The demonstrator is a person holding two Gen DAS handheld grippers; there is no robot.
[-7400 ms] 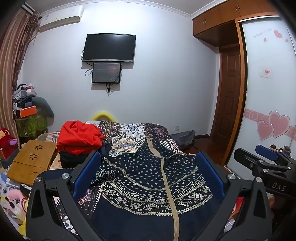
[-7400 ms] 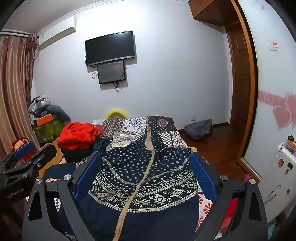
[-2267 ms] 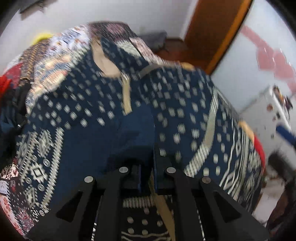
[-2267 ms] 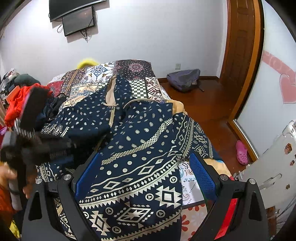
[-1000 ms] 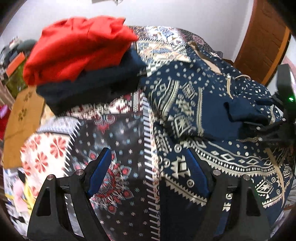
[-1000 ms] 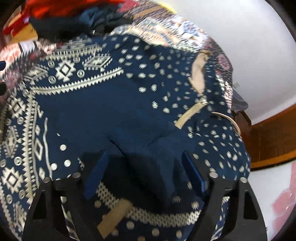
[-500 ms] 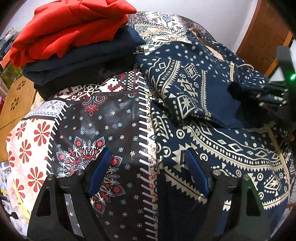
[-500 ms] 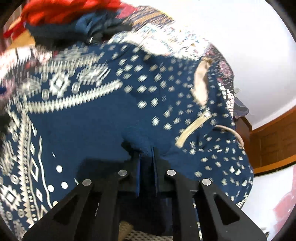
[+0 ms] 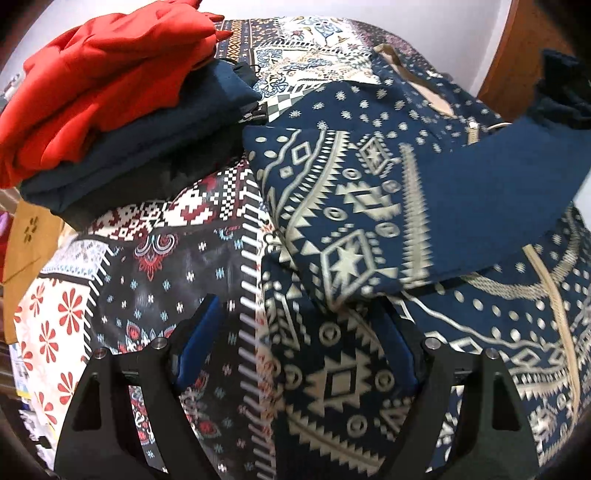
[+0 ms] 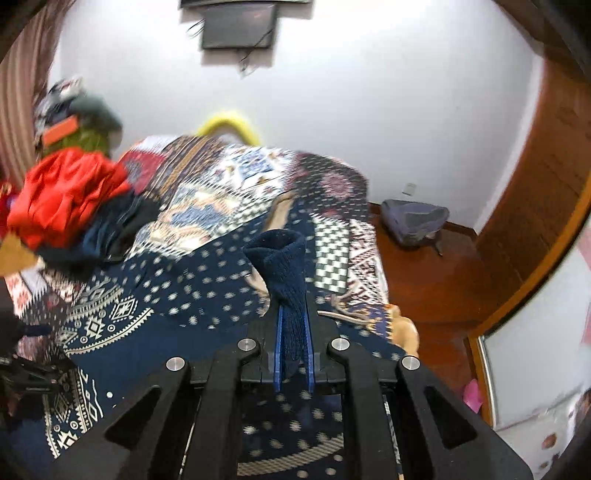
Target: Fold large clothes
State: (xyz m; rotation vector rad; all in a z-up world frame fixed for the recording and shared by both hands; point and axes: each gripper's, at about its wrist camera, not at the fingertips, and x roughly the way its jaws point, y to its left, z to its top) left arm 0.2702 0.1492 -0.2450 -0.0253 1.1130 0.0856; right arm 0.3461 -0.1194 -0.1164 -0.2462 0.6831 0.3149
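A large navy jacket [image 9: 343, 373] with cream geometric print and a beige zip lies spread on the patterned bed [image 9: 155, 266]. Its sleeve [image 9: 406, 206] is lifted off the body and stretches up toward the top right of the left wrist view. In the right wrist view my right gripper [image 10: 292, 317] is shut on the sleeve's ribbed navy cuff [image 10: 284, 254], which sticks up between the blue pads. My left gripper [image 9: 295, 332] hangs open just above the jacket's left edge, with the hem between its blue pads [image 9: 199, 343] but untouched.
A stack of folded clothes, red [image 9: 103, 74] on dark blue [image 9: 155, 140], sits at the bed's far left. A wooden piece [image 9: 26, 236] stands beside the bed. Beyond the bed are a grey bag [image 10: 413, 221] on the wood floor, a wooden door [image 10: 546, 155] and a wall screen [image 10: 236, 26].
The right gripper closed on the cuff and rose, tilting up so the room shows; the sleeve now hangs lifted. The left gripper slid lower and closer over the jacket's left edge, still open.
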